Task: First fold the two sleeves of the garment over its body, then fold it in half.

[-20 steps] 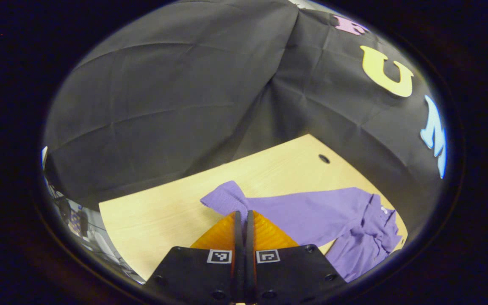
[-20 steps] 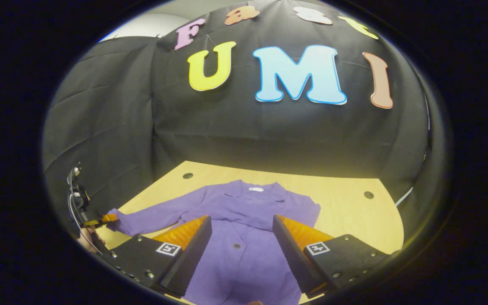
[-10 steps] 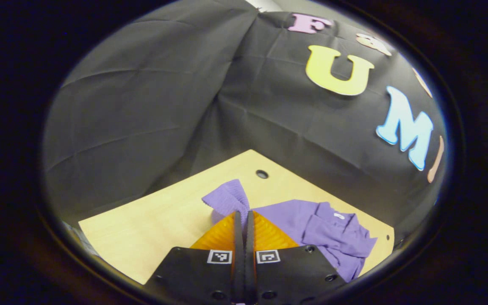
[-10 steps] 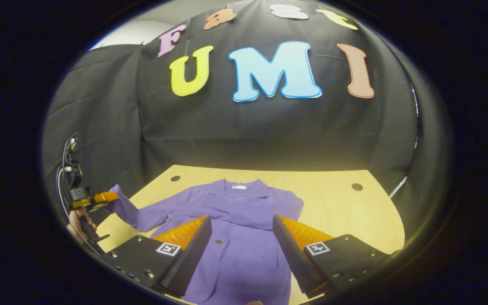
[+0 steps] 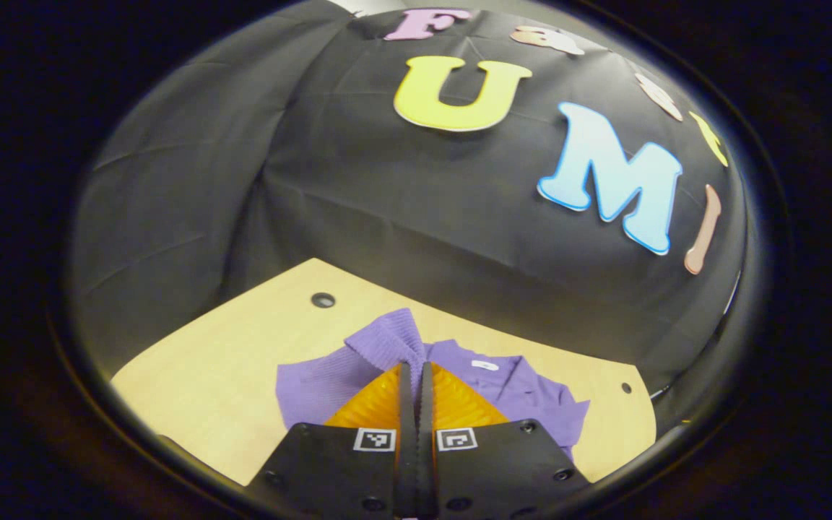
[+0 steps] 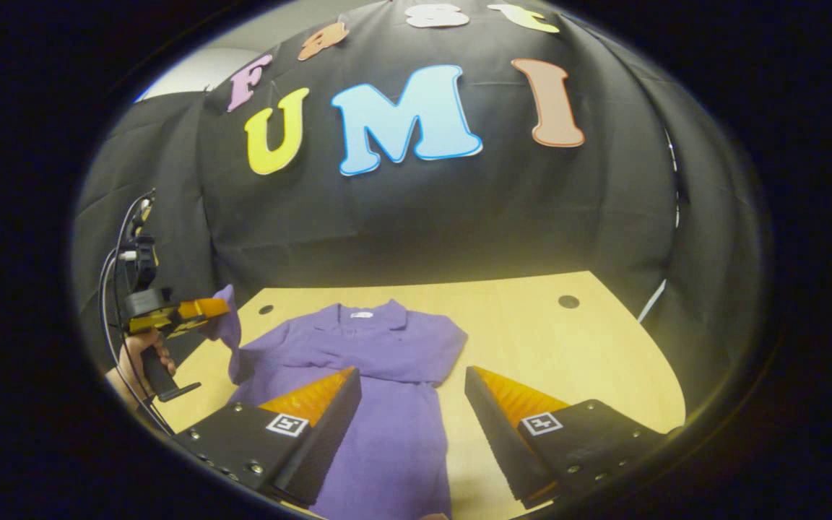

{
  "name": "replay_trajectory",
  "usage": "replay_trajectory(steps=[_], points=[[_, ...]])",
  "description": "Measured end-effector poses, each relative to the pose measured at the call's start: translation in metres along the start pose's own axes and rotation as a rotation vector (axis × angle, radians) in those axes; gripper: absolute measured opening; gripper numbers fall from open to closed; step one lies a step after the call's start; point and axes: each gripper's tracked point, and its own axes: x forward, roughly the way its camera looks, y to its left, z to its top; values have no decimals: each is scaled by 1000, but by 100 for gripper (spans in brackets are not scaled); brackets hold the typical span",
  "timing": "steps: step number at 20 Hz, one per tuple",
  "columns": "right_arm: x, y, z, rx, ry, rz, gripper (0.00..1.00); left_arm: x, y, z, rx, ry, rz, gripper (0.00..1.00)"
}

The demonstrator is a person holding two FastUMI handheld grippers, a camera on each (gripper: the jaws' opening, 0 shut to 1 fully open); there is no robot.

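Note:
A purple button-up garment (image 6: 380,361) lies flat on the light wooden table (image 6: 568,361), collar toward the back wall. My left gripper (image 5: 414,372) is shut on the cuff of its left sleeve (image 5: 387,339), which it holds lifted off the table. In the right gripper view that left gripper (image 6: 203,310) hangs at the far left, held by a hand (image 6: 138,354), with the sleeve (image 6: 232,336) draping down from it. My right gripper (image 6: 412,379) hovers open above the garment's lower body, nothing between its fingers. The right sleeve lies folded across the chest.
The table has round cable holes (image 6: 569,301) near its back corners (image 5: 323,300). Black cloth walls stand close behind the table. Bare wood lies to the right of the garment. Cables (image 6: 116,274) trail from the left gripper.
My left gripper has lifted the sleeve cuff and swung it toward the garment's body. The right gripper has drifted right, so the garment now sits more to its left.

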Motion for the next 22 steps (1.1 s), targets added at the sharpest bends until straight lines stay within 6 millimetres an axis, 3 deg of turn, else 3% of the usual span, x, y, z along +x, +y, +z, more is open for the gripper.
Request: replay_trajectory(steps=[6, 8, 9, 10, 15, 22], points=[[-5, -46, -10, 10, 22, -39, 91, 27, -108, -35, 89, 56, -122, 6], [-4, -55, -12, 20, 28, -45, 91, 33, -137, -50, 122, 82, -159, 6], [-4, -59, -14, 24, 29, -48, 91, 37, -163, -69, 135, 100, -175, 6], [-3, -62, -15, 27, 31, -51, 91, 39, -174, -78, 147, 118, -189, 7], [1, -74, -20, 13, 38, -73, 92, 53, -207, -119, 220, 187, -218, 6], [-16, -81, -27, 23, 35, -148, 92, 67, -210, -147, 278, 255, -241, 8]])
